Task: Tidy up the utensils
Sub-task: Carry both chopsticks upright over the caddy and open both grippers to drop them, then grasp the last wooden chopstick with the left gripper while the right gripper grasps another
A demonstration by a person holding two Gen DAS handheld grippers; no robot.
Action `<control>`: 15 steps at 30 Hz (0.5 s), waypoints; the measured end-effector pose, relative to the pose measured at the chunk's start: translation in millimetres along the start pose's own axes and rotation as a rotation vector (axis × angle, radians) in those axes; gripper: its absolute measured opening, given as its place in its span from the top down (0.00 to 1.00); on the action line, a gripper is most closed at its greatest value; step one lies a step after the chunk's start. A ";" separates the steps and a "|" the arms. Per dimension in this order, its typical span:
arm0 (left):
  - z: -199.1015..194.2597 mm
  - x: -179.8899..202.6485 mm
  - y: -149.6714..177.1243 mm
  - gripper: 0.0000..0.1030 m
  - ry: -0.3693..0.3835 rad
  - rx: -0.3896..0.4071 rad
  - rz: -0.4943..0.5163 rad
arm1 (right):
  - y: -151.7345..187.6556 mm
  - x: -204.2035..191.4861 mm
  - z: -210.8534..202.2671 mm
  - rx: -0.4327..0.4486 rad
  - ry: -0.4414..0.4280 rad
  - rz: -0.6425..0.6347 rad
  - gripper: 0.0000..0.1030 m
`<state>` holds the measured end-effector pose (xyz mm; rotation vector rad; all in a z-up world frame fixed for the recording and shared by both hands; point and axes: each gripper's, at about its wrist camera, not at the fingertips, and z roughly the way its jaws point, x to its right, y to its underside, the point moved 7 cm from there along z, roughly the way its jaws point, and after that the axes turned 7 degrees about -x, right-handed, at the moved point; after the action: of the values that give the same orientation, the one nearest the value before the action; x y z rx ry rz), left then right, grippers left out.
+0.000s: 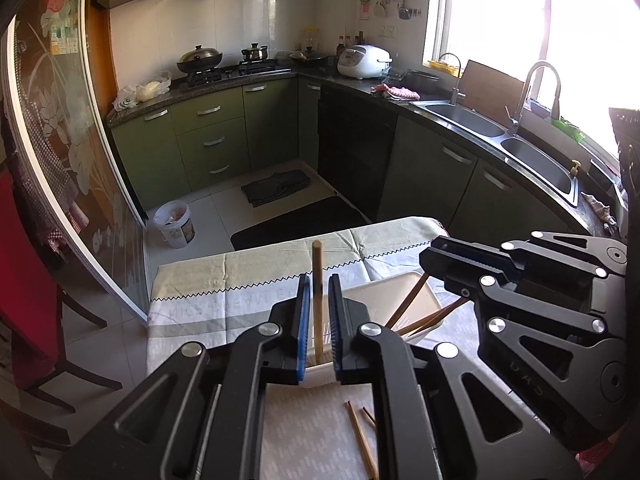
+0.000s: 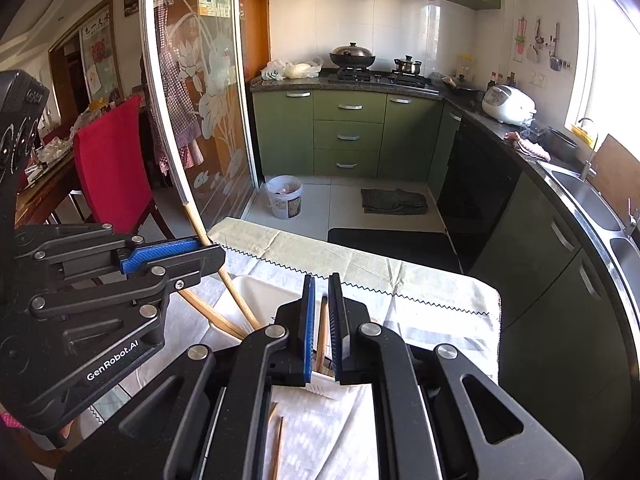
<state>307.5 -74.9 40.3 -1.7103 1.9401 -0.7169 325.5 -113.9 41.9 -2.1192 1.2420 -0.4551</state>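
Note:
My left gripper [image 1: 319, 278] is shut on a wooden chopstick [image 1: 317, 264] that stands nearly upright, its lower end down in a white utensil box [image 1: 384, 292]. My right gripper [image 2: 321, 278] is shut on a second chopstick [image 2: 322, 328], also over the box [image 2: 256, 292]. The two grippers hang side by side, the right gripper [image 1: 430, 256] just right of the left one. Seen from the right wrist, the left gripper [image 2: 218, 250] holds its chopstick [image 2: 196, 224] slanted. Several chopsticks [image 1: 424, 320] lean inside the box. Two loose chopsticks [image 1: 360, 440] lie on the cloth in front.
The box sits on a small table under a pale green and white cloth [image 1: 240, 280]. A red-covered chair [image 2: 112, 168] and a glass sliding door [image 2: 200, 100] stand to the left. Green cabinets, a sink [image 1: 536, 160], a bucket [image 2: 285, 196] and floor mats lie beyond.

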 end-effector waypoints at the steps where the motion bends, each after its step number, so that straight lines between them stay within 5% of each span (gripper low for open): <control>1: -2.9 0.7 0.4 0.88 0.001 0.003 -0.002 | 0.0 -2.1 -5.7 0.009 -0.004 -0.002 0.93; 6: -24.1 8.4 13.6 0.85 0.031 0.018 0.010 | 11.0 -11.4 -48.8 0.074 -0.044 -0.003 0.87; 9: -27.6 17.2 39.8 0.73 0.067 -0.015 0.024 | 36.5 -11.8 -73.9 0.095 -0.067 -0.005 0.82; 15: 28.7 30.0 128.4 0.66 0.130 -0.263 0.026 | 123.5 3.8 -79.5 0.026 -0.083 0.041 0.78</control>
<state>225.1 -95.0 -64.7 -1.8243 2.2256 -0.5977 201.3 -188.6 17.7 -2.0658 1.2239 -0.3590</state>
